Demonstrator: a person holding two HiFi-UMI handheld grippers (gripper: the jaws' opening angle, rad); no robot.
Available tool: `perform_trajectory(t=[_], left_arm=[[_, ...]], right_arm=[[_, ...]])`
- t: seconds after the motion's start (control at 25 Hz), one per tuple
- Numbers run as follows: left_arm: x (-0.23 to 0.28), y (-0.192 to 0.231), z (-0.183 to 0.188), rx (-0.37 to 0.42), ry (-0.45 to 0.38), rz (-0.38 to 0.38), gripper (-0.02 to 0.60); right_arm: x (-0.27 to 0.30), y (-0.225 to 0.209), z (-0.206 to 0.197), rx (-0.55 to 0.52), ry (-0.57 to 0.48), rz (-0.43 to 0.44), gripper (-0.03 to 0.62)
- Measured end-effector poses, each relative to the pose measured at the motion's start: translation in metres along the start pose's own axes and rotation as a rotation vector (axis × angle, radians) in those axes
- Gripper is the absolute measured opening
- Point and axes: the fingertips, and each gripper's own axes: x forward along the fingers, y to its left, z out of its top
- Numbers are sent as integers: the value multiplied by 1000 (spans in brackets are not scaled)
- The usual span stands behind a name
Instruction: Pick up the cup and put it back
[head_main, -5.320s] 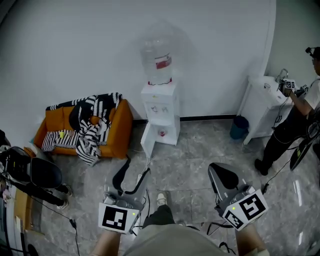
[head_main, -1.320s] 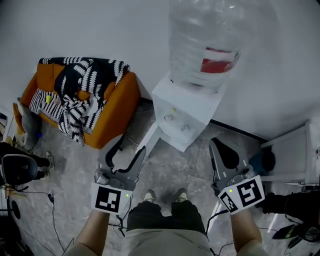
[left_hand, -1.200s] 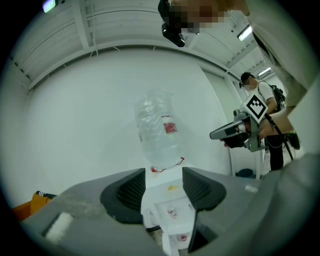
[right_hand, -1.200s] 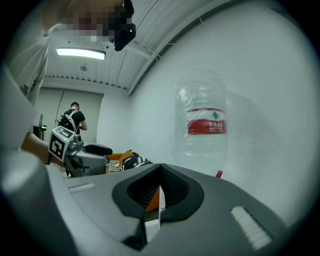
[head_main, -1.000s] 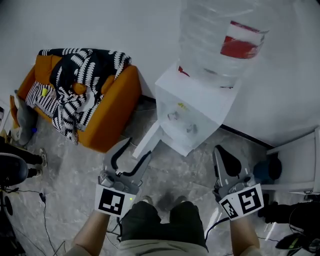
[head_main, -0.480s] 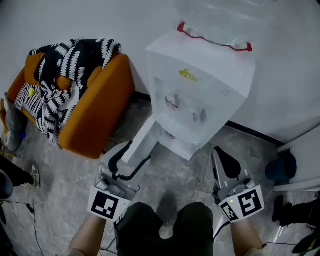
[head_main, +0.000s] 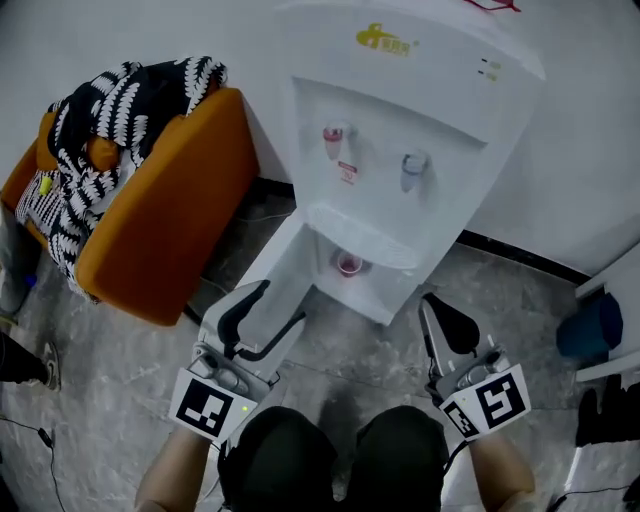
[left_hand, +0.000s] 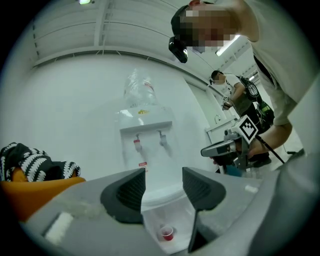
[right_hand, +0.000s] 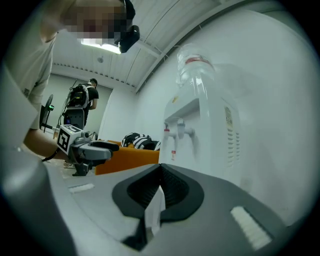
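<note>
Sitting inside water dispenser (head_main: 420, 120), cup (head_main: 348, 264), ahead of left hand-held gripper (head_main: 279, 304), apart

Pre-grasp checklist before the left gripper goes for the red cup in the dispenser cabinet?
1. Target: small red plastic cup upright in the lower compartment of the white water dispenser: ok.
2. Access: compartment door swung open: ok.
3. Fingers of the left gripper apart, nothing between them: ok.
4. Aim: the cup shows low between those fingers in the left gripper view: ok.
5. The right gripper shut, empty, beside the dispenser: ok.
6. Cup contents: cannot tell.
</note>
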Motion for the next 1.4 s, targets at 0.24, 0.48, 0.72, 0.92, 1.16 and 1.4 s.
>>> perform_trajectory(t=[0.24,0.48,0.72,0.92,1.16,1.4], left_arm=[[10,-10,-53,36,-10,-24,239],[28,-23,-87,90,1,-54,239],[74,-26,-137,-7,3,-77,239],[121,-21,-171,4,-22,-67,241],[172,-12,-224,91,-5,-54,262],[206,-10,-288,47,78,-26,301]], right_arm=[[6,-7,-56,-13,-15,11,3],[14,-6,-89,-42,-24,40,3],[34,-13,-118,-16,-56,43,3],[56,-19,-146,-44,-67,7,3],[86,-18,-188,-6,-78,-21,3],[109,-26,-238,38,-32,-57,3]])
